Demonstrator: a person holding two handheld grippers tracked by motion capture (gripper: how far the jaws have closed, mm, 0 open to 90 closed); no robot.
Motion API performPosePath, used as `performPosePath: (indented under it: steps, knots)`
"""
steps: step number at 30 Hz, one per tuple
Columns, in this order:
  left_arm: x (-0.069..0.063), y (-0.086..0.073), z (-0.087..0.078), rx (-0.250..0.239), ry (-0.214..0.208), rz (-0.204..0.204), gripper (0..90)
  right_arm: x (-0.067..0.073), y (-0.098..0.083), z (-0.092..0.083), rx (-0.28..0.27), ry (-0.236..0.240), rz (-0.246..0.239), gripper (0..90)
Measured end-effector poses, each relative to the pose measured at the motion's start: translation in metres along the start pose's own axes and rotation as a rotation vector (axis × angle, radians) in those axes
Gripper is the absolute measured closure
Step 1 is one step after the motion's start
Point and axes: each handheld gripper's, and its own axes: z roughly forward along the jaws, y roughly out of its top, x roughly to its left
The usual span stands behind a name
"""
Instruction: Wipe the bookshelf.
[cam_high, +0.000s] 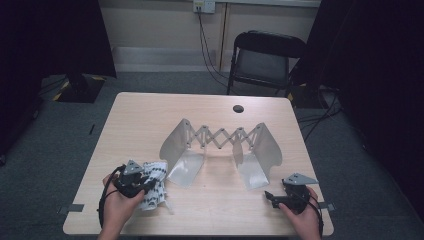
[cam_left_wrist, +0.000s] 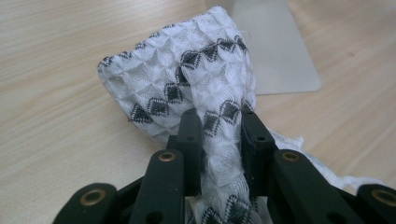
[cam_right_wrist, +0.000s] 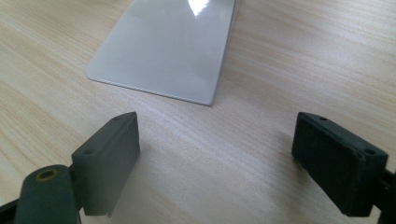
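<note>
white cloth (cam_left_wrist: 187, 88) with a black diamond pattern lies bunched near the front left corner of the wooden table (cam_high: 150, 115), just beside the left panel of a grey folding rack (cam_high: 220, 145). left gripper (cam_high: 134, 184) sits over the cloth in the high view, held in the person's left hand (cam_high: 116, 202). in the left gripper view its two black jaws are drawn close and clamped on a fold of the cloth, the fabric pinched into a narrow ridge between the pads while the rest fans out ahead onto the table. right gripper (cam_high: 286, 196) rests low near the front right edge, held in the right hand (cam_high: 305, 217), well apart from the cloth. in the right gripper view its jaws stand wide apart with only bare tabletop between them, and the glossy grey right panel (cam_right_wrist: 168, 51) lies flat just ahead.
</note>
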Motion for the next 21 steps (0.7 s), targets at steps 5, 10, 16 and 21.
performPosePath:
  steps: [5,10,16,21]
  knots:
    - [-0.013,-0.001,-0.009,0.010,-0.040,0.037,73.5,0.000,0.000,0.000,0.000,0.000,0.000,14.3]
    - [-0.027,-0.004,-0.012,0.011,-0.089,0.063,73.5,0.000,0.000,0.000,0.000,0.000,0.000,14.3]
    - [-0.040,0.011,-0.001,-0.022,-0.110,0.090,73.5,0.000,0.000,0.000,0.000,0.000,0.000,14.2]
    - [-0.053,0.031,0.005,-0.079,-0.119,0.097,73.5,0.000,0.000,0.000,0.000,0.001,0.000,14.2]
